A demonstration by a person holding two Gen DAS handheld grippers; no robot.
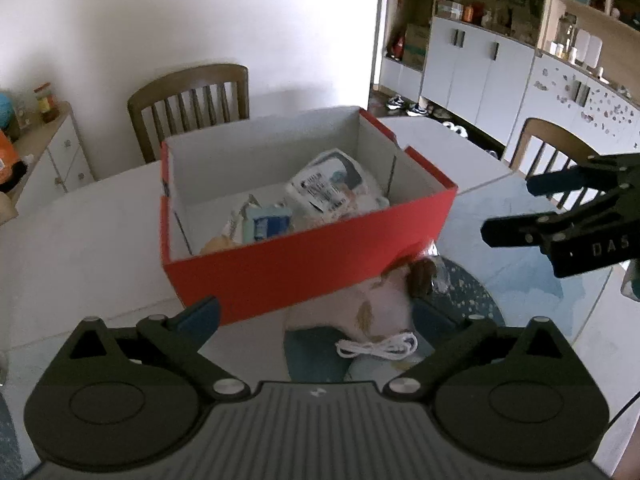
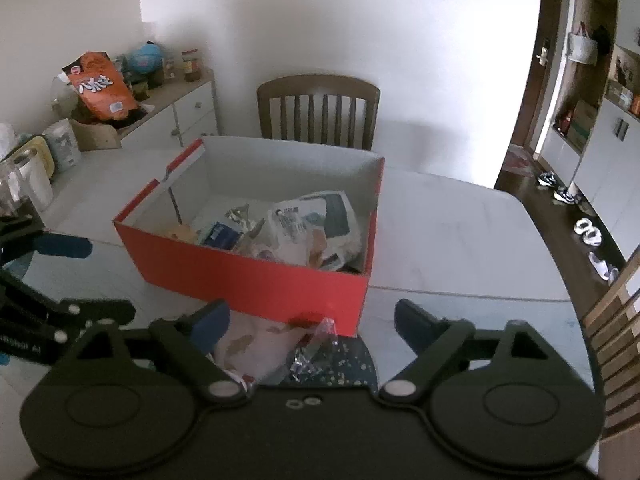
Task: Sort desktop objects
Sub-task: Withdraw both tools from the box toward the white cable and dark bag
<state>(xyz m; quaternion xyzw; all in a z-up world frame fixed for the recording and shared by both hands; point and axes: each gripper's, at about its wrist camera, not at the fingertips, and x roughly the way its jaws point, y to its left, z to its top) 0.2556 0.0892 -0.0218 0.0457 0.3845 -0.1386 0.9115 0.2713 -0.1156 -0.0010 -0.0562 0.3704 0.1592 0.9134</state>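
The red cardboard box (image 1: 304, 264) is sitting toward the middle of the white table (image 1: 80, 232), and it is already holding several sorted things: a white printed packet (image 1: 332, 188), a small blue carton (image 1: 268, 220) and some crumpled wrappers. Sorting is looking partly done. Still lying outside, against the box's near wall toward the table's near edge, are a pale patterned pouch (image 1: 372, 304), a coiled white cable (image 1: 378, 348) and a clear crinkled wrapper (image 2: 316, 344), all on a dark blue mat (image 2: 352, 364). The left gripper (image 1: 320, 316) is standing with its jaws wide apart, gripping nothing, over the pouch and cable. The right gripper (image 2: 312, 320) is likewise spread wide and empty, above the wrapper.
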